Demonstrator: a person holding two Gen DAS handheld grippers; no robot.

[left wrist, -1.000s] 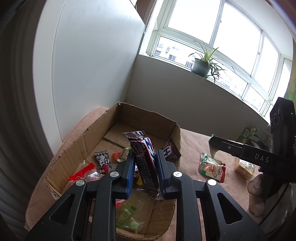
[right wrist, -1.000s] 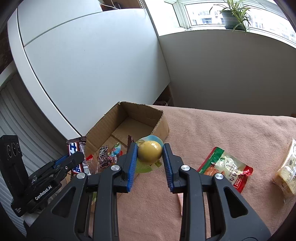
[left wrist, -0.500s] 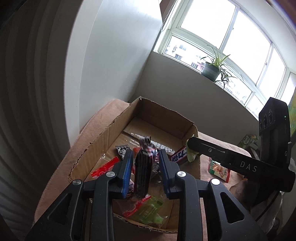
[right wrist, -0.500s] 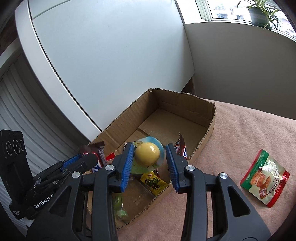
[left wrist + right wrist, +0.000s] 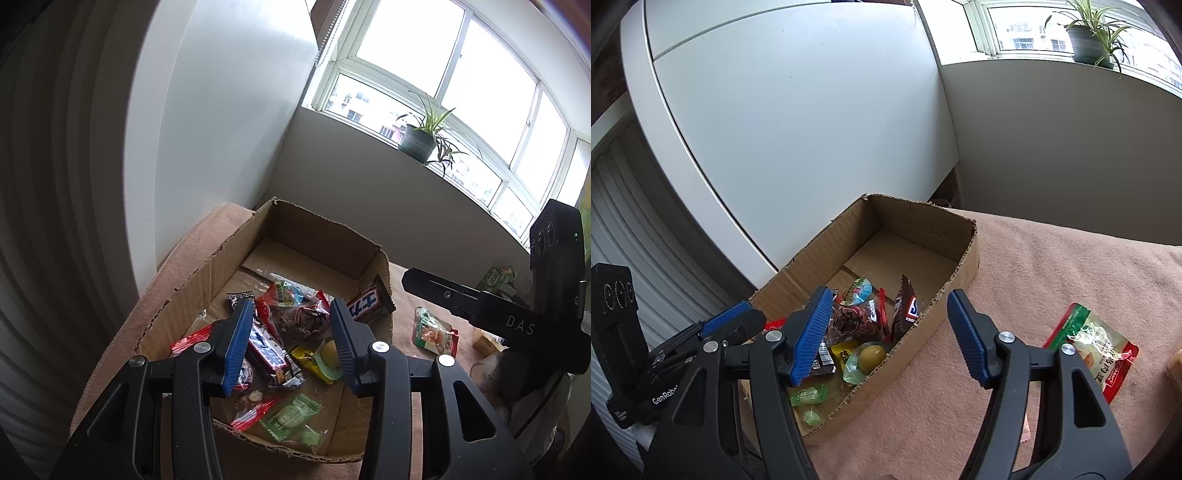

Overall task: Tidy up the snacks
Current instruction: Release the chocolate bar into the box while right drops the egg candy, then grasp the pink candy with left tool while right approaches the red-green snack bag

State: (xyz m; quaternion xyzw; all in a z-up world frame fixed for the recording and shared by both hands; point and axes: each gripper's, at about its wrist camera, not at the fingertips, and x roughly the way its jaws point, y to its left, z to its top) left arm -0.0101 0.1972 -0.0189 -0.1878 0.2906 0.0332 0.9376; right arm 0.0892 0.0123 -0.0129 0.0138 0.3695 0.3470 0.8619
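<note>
The left wrist view looks down and forward from close above the open brown cardboard box (image 5: pixel 207 273), toward the window wall. The right wrist view sits just off the box's (image 5: pixel 953 284) right edge, facing the white cabinet corner. Both share the box, the pink blanket-covered tabletop (image 5: pixel 177 251) (image 5: pixel 1052 266), the potted spider plant (image 5: pixel 419 138) (image 5: pixel 1087 44) and the red-and-green snack pouch (image 5: pixel 434 332) (image 5: pixel 1097 347).

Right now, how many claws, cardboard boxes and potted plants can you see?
Claws: 2 (left claw, right claw, both open)
Cardboard box: 1
Potted plant: 1
Total: 4
</note>
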